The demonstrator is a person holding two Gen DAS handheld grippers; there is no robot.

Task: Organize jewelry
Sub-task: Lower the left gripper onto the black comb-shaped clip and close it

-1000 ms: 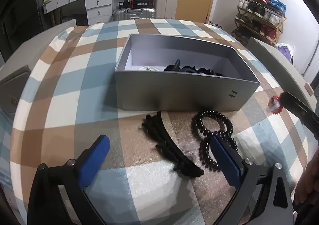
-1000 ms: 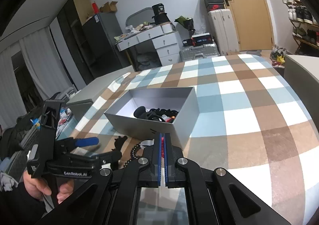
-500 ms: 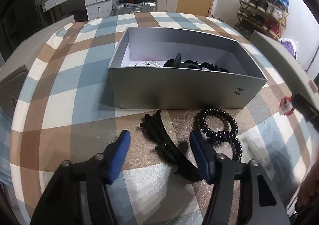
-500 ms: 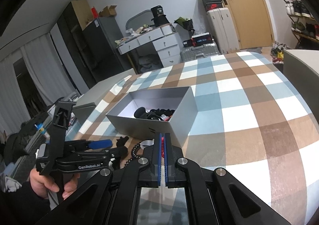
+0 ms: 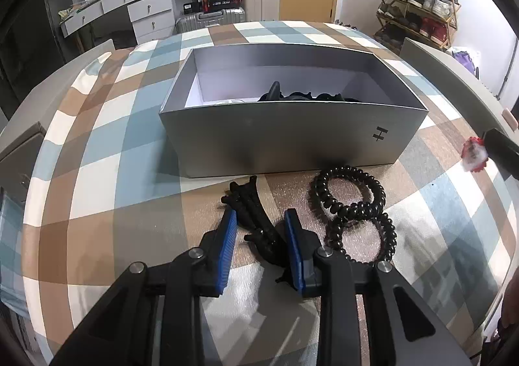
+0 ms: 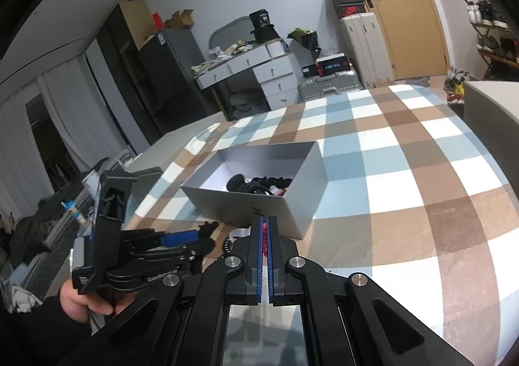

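Observation:
A black claw hair clip (image 5: 256, 220) lies on the checked tablecloth in front of the grey box (image 5: 292, 139). My left gripper (image 5: 261, 236) has its blue pads on either side of the clip, closing in, with small gaps still showing. A black spiral hair tie (image 5: 353, 217) lies just to the right. My right gripper (image 6: 266, 236) is shut on a small red and white ornament (image 5: 474, 154), seen at the right edge of the left wrist view. The box (image 6: 259, 191) holds several dark accessories (image 6: 256, 184).
The round table with its checked cloth (image 6: 405, 171) stretches behind and to the right of the box. A grey chair back (image 5: 454, 74) stands at the right. Drawers, suitcases and a shoe rack stand in the room beyond.
My left gripper has moved forward and down over the black hair clip, and its jaws have narrowed from wide open to nearly touching it. The right gripper has stayed shut on the ornament.

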